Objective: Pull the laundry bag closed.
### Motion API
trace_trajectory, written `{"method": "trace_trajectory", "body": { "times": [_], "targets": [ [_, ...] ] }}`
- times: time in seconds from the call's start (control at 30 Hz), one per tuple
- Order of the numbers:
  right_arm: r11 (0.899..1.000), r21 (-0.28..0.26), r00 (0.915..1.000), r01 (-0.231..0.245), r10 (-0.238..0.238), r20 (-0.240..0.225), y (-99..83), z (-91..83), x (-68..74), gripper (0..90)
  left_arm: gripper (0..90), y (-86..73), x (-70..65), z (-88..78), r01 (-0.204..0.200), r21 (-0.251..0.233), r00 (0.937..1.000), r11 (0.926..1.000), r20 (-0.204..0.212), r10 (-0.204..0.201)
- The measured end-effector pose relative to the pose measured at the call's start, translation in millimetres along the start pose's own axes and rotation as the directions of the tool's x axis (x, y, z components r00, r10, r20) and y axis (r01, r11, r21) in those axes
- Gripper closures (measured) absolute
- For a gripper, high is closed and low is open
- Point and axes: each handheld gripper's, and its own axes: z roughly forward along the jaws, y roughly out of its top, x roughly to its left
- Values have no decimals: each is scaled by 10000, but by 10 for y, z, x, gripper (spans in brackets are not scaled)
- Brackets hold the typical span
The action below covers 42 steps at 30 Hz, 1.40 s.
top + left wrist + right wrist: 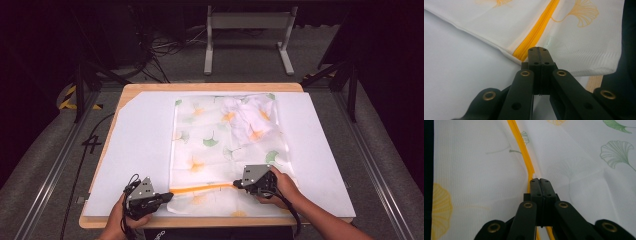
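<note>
A white mesh bag (200,145) printed with green and orange ginkgo leaves lies flat on the white board. An orange zipper (202,188) runs across its near end. My left gripper (169,196) is shut at the zipper's left end, on the bag's edge. In the left gripper view the shut jaws (538,48) meet the zipper (541,22) where it ends. My right gripper (236,183) is shut on the zipper's right part. In the right gripper view the zipper (520,142) runs under the shut jaws (539,180), which hide the exact grip point.
A crumpled white cloth (250,117) sits bunched at the bag's far right corner. The white board (135,145) covers a wooden table (200,86). A grey metal stand (247,22) and cables lie on the floor beyond.
</note>
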Motion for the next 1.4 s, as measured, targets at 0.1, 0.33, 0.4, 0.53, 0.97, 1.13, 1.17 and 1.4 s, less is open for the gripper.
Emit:
{"method": "trace_trajectory", "body": {
  "times": [0.1,0.33,0.4,0.53,0.97,1.13,1.17,1.4],
  "targets": [
    [9999,-22,9998,-155,155,110,-80,-66,-19,900,900,0,1,0,24,2,10000,10000,-1,-24],
    [9986,-42,9980,-533,534,345,-300,-203,-57,900,900,0,2,0,45,-1,10000,10000,12,-45],
    [9979,-25,9971,-654,654,380,-339,-234,-57,900,900,0,4,1,58,-11,10000,10000,16,-58],
    [9969,-70,9958,-781,783,470,-414,-314,-69,900,900,0,5,0,65,-6,10000,10000,27,-65],
    [9899,4,9838,-1417,1408,1110,-744,-627,-141,900,900,0,11,-1,61,3,10000,10000,50,-61],
    [9866,23,9778,-1630,1612,1342,-867,-743,-152,900,900,-1,11,-1,99,1,9999,10000,55,-99],
    [9862,38,9767,-1653,1632,1397,-895,-766,-157,900,900,-1,10,0,93,4,9999,10000,47,-93],
    [9782,-34,9654,-2075,2053,1605,-1081,-888,-167,900,900,-1,15,0,120,-3,9999,9999,76,-120]
  ]
}}
